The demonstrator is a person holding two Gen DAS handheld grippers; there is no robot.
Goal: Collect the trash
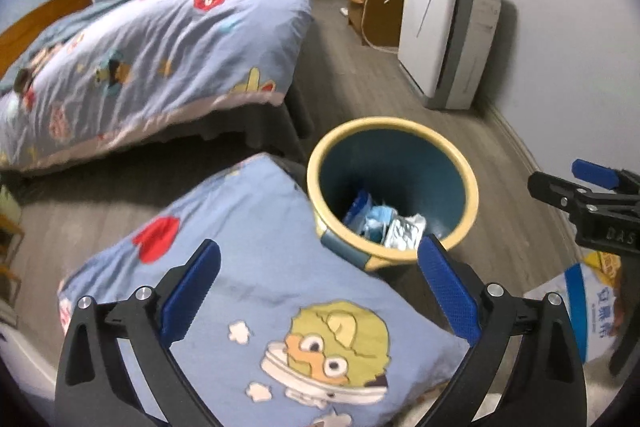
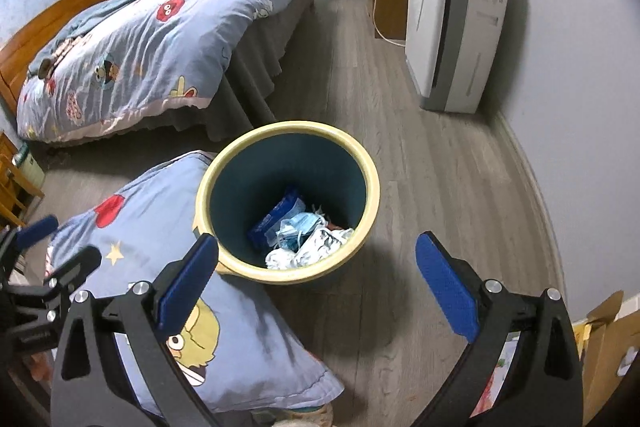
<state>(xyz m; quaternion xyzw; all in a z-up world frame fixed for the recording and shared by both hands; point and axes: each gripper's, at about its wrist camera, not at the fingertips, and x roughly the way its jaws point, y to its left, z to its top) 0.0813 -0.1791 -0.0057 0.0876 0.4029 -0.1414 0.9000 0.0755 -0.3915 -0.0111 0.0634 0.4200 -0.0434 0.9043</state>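
The left gripper (image 1: pixel 320 267) has its two blue fingers (image 1: pixel 192 291) spread wide, with nothing held between them. It hangs over a blue pillow (image 1: pixel 256 267) with cartoon pictures on it. Just past its right finger, a bit ahead, stands the trash bin (image 1: pixel 474 195), round with a yellow rim and dark blue inside. The bin touches the far corner of the pillow.

The right gripper (image 2: pixel 318 267) is wide too, and it holds nothing. The bin (image 2: pixel 374 195) sits right in front of it, between the two fingers and a little beyond their tips. Down in the bottom of the bin lies the trash (image 2: pixel 300 235): a blue packet, a light blue face mask and some crumpled white wrappers. From the left gripper's camera the same trash (image 1: pixel 384 223) shows deep in the bin, just ahead of the right finger.

The pillow (image 2: pixel 140 255) lies under the right gripper's left finger. The other gripper (image 2: pixel 60 267) peeks in at the far left of it.

Farther ahead of both grippers is a bed with a blue cartoon quilt (image 1: pixel 152 59), off to the left. Ahead and to the right a white box-shaped machine (image 1: pixel 448 35) stands by the wall on the grey wood floor (image 2: pixel 420 167). A blue and white bag (image 1: pixel 580 307) lies close to the right of the left gripper
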